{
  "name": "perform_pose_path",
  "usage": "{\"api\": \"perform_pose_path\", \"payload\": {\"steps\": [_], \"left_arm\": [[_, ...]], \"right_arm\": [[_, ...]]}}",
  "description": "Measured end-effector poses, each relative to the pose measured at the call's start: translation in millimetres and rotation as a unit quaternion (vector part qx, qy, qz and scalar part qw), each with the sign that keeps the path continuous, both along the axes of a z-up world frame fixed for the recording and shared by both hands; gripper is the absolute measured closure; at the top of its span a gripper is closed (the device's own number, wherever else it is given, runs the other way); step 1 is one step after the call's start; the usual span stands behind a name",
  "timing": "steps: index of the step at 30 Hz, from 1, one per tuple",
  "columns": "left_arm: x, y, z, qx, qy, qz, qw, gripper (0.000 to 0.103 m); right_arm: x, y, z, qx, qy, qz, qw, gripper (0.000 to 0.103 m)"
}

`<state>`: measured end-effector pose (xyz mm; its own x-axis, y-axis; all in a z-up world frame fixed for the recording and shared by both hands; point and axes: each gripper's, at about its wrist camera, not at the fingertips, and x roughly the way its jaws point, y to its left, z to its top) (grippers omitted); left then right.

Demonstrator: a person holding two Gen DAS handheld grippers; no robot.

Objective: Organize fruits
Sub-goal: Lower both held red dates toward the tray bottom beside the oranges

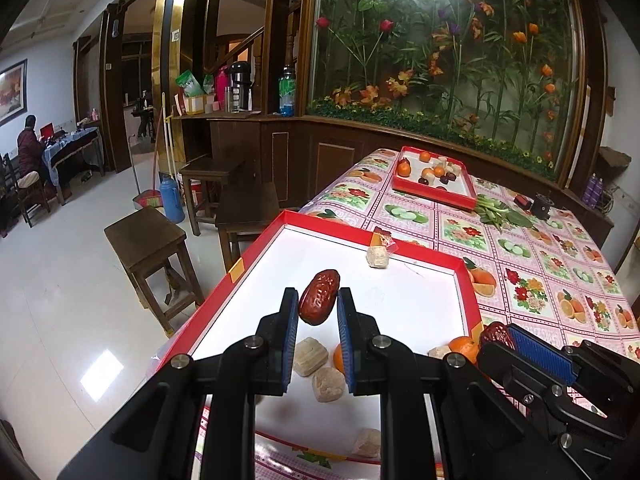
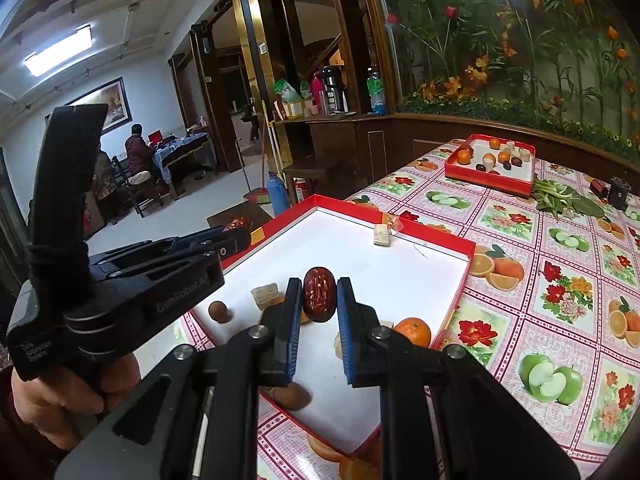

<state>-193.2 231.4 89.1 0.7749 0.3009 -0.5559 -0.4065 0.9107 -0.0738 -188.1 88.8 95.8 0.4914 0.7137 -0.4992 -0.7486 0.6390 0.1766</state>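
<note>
- Left claw (image 1: 318, 306) is clamped on a red date (image 1: 319, 297), lifted above the near tray (image 1: 424, 254).
- Right claw (image 2: 319, 300) grips a second date (image 2: 319, 294) over the same tray; the left view cuts it off at 4 o'clock.
- Beige blocks (image 1: 310, 356) and an orange (image 1: 339, 357) lie partly hidden behind the blue pads.
- Far tray (image 1: 434, 192) at 1 o'clock on the worktop (image 1: 520, 248) holds fruit too small to name surely.
</note>
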Motion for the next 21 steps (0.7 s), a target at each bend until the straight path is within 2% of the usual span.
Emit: {"api": "perform_pose_path", "payload": {"steps": [21], "left_arm": [[0.0, 2.3, -5.4, -0.002, 0.008, 0.008, 0.9999, 0.085]], "right_arm": [[0.0, -0.4, -2.7, 0.001, 0.011, -0.007, 1.0, 0.084]]}}
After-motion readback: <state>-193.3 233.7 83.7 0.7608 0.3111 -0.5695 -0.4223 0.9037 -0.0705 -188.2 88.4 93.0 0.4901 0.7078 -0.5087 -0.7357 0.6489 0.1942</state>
